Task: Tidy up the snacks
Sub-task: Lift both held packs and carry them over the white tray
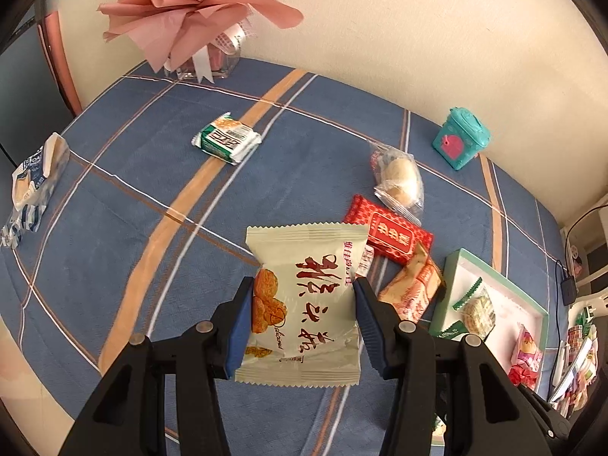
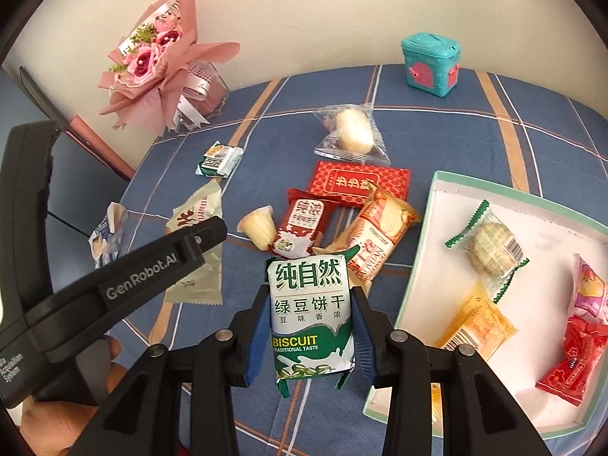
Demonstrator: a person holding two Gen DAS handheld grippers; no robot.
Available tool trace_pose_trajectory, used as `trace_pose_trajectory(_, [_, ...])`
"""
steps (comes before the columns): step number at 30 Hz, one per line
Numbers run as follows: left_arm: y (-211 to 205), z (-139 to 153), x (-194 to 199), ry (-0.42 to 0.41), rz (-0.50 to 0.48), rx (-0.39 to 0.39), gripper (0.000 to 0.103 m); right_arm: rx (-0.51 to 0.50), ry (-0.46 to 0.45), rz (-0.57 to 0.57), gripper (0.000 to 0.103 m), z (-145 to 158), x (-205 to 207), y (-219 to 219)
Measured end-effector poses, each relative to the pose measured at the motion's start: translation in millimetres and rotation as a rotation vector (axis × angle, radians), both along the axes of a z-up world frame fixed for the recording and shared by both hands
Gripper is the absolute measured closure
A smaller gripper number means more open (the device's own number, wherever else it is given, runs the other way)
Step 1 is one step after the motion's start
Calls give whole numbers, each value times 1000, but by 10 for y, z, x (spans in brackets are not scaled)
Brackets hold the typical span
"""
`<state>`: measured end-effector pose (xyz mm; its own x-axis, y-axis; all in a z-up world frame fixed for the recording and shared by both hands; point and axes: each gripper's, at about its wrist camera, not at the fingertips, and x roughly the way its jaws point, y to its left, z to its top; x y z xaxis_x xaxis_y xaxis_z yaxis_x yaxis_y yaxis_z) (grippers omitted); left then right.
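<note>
My left gripper [image 1: 304,300] is shut on a cream snack packet [image 1: 307,288] with red characters, held above the blue checked tablecloth [image 1: 133,190]. My right gripper [image 2: 309,307] is shut on a green-and-white biscuit packet [image 2: 309,315], just left of the white box with a green rim [image 2: 418,250]. The box holds several snacks, among them a green-edged cake [image 2: 490,247], an orange packet [image 2: 475,323] and a red packet [image 2: 573,361]. The left gripper's body [image 2: 114,281] shows at the left of the right wrist view, with the cream packet [image 2: 197,228] in it.
Loose snacks lie mid-table: a red packet [image 2: 359,184], an orange-cream packet [image 2: 376,243], a brown milk packet [image 2: 300,228], a jelly cup [image 2: 258,228], a clear-wrapped bun [image 2: 353,133], a small green biscuit pack [image 2: 218,159], a blue-white packet [image 2: 108,235]. A pink bouquet [image 2: 159,64] and teal toy box [image 2: 431,62] stand by the wall.
</note>
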<state>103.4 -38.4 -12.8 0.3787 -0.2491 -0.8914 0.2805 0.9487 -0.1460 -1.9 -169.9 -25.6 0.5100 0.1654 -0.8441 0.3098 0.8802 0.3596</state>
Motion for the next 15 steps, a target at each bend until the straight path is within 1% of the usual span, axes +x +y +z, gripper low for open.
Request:
trace_pose_trajectory(8, [-275,-11,-131,7,-41,-9,50,23,7,-84,60,-18,-136,-349])
trace_pose_trajectory(15, [-602,-36,-297,10,-98,-3,50,48,-2,-195,60,-4,-360,-820])
